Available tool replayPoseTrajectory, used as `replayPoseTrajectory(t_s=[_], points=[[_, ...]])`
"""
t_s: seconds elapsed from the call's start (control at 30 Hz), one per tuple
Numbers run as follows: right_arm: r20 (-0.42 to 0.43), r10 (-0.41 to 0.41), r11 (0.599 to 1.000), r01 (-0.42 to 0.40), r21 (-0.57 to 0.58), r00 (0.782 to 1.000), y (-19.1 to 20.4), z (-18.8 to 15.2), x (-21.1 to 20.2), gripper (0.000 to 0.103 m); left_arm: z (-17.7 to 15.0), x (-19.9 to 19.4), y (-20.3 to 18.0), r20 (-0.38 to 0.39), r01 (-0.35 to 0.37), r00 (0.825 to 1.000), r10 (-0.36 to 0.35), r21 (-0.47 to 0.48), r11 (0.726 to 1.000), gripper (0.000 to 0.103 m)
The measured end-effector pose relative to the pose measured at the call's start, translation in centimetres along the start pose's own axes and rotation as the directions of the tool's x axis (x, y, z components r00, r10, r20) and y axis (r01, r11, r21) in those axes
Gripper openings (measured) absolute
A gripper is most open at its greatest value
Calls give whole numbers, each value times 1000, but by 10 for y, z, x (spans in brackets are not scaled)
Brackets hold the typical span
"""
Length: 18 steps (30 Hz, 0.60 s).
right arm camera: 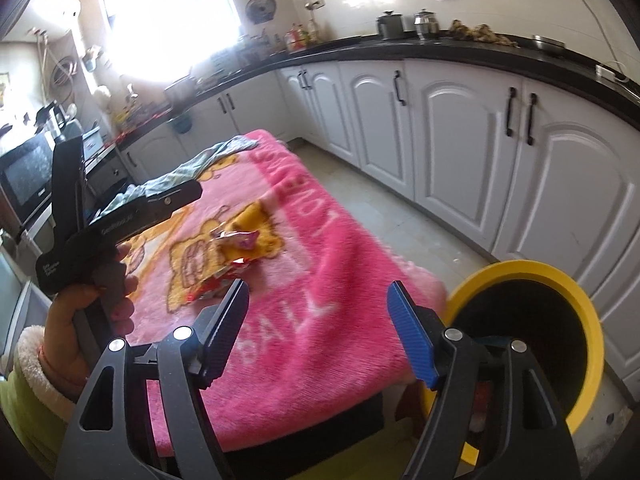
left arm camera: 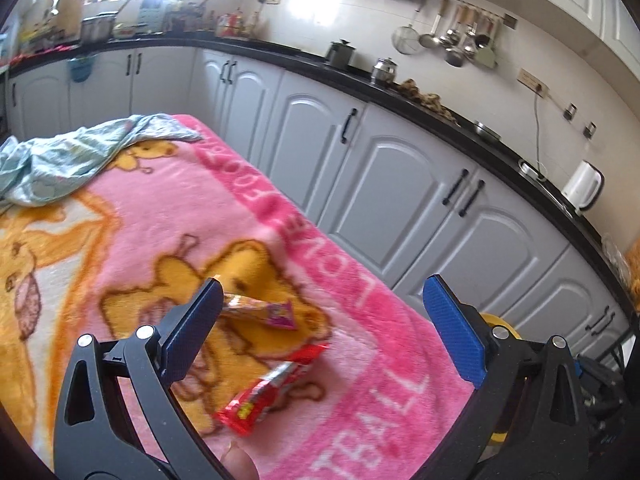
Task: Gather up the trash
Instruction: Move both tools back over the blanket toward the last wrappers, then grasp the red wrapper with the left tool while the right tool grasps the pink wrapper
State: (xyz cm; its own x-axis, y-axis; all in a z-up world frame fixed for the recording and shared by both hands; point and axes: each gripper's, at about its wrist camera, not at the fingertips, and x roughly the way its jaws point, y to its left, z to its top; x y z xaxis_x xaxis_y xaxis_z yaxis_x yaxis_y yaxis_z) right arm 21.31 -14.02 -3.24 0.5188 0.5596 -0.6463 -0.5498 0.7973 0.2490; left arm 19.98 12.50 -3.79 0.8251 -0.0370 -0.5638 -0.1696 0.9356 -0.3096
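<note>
A red snack wrapper (left arm camera: pixel 268 390) lies on the pink blanket (left arm camera: pixel 168 216) between the fingers of my open, empty left gripper (left arm camera: pixel 324 308). A pink-and-yellow wrapper (left arm camera: pixel 260 310) lies just beyond it, near the left fingertip. Both wrappers show in the right wrist view: the red one (right arm camera: pixel 216 284) and the pink one (right arm camera: pixel 236 240). My right gripper (right arm camera: pixel 318 296) is open and empty above the blanket's near edge (right arm camera: pixel 304 380). The yellow-rimmed black bin (right arm camera: pixel 560 292) stands on the floor to its right. The left gripper's body (right arm camera: pixel 120 220) is held at the left.
A crumpled light-blue cloth (left arm camera: pixel 68 156) lies at the blanket's far end. White kitchen cabinets (left arm camera: pixel 400 184) with a black countertop (left arm camera: pixel 440 116) run along the right. The bin's yellow rim (left arm camera: pixel 496 320) peeks behind my left gripper's right finger. A tiled floor strip (right arm camera: pixel 420 220) separates table and cabinets.
</note>
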Motion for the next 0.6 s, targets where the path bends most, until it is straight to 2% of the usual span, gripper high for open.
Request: replayPoseTrajectory(t_s=[0.2, 0.47, 0.5, 0.6], points=[[-21, 36, 999, -37, -31, 999, 23, 5, 28, 69, 3, 4, 32, -14, -28, 1000, 27, -57, 998, 92], [-97, 88, 996, -89, -12, 991, 49, 9, 83, 69, 3, 29, 85, -80, -22, 997, 4, -228, 973, 92], [-113, 93, 995, -95, -7, 989, 53, 8, 93, 69, 2, 34, 92, -95, -14, 995, -10, -253, 967, 90], [-156, 115, 993, -112, 23, 981, 60, 7, 116, 68, -2, 46, 101, -134, 7, 990, -50, -305, 952, 78]])
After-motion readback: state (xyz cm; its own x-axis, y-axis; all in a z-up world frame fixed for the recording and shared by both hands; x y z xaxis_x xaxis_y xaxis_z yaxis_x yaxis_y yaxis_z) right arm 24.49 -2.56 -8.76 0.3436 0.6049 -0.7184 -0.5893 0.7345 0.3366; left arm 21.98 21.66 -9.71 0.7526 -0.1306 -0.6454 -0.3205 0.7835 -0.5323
